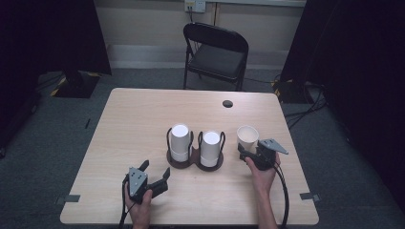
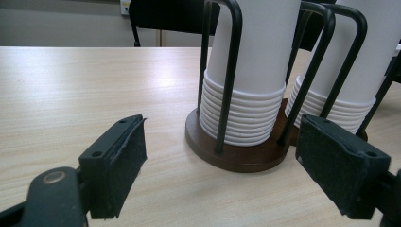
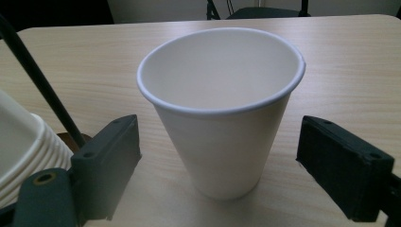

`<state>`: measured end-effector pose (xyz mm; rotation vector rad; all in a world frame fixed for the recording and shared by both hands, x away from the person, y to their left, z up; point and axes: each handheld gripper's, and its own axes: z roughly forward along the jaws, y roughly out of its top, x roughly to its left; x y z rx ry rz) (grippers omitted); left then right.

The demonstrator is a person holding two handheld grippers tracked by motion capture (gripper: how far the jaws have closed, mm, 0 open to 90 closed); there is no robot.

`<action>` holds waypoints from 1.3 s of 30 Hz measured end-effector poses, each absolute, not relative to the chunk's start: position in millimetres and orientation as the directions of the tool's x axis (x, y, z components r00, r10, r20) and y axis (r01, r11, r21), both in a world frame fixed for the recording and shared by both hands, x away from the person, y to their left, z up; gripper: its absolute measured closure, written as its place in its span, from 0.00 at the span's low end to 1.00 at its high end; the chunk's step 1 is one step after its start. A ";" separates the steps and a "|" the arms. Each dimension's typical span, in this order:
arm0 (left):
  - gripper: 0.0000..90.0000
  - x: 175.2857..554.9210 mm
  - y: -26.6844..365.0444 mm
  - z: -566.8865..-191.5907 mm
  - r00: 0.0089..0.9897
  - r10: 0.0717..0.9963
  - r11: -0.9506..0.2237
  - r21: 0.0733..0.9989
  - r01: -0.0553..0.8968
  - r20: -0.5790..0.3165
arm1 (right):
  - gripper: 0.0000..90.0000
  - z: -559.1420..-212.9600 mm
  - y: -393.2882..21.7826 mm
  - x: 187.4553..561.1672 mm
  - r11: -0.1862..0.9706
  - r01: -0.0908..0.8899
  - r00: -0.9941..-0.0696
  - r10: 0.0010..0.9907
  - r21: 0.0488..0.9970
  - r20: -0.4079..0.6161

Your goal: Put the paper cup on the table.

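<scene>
Straddling cup (image 3: 222, 113) with right gripper (image 1: 251, 152) — jaws spread wide, cup upright between them, neither pad touching, axis vertical. I judge squeeze comes next. Left gripper (image 1: 155, 172) also agape, empty, near holder (image 2: 236, 151) with stacks (image 2: 246, 113), farther from cup.

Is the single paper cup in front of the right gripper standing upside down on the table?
No, the single cup stands upright with its open mouth facing up, between the open right gripper fingers.
</scene>
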<state>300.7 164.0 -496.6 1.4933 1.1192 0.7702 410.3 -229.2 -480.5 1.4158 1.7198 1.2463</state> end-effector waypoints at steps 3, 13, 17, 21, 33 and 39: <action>0.19 300.6 164.2 -496.6 0.349 0.932 0.007 0.970 0.243 -0.095 | 0.15 -478.5 -229.9 404.4 -0.020 0.398 -0.271 0.953 0.917 0.139; 0.19 300.5 164.2 -496.6 0.346 0.934 0.009 0.970 0.241 -0.094 | 0.15 -469.6 -225.3 382.8 -0.020 0.336 -0.283 0.952 0.942 0.121; 0.18 300.5 164.4 -496.7 0.347 0.933 0.012 0.971 0.240 -0.097 | 0.15 -464.8 -221.3 373.3 -0.033 0.314 -0.294 0.947 0.949 0.131; 0.18 300.2 164.0 -496.7 0.339 0.936 0.013 0.971 0.238 -0.095 | 0.15 -462.4 -215.3 365.3 -0.034 0.304 -0.314 0.940 0.952 0.134; 0.17 299.3 163.6 -496.8 0.322 0.942 0.018 0.973 0.231 -0.094 | 0.16 -466.9 -198.3 336.0 -0.041 0.277 -0.345 0.928 0.960 0.139; 0.17 297.3 164.8 -497.4 0.292 0.951 0.044 0.976 0.215 -0.107 | 0.16 -473.2 -191.6 321.6 -0.046 0.242 -0.371 0.918 0.969 0.136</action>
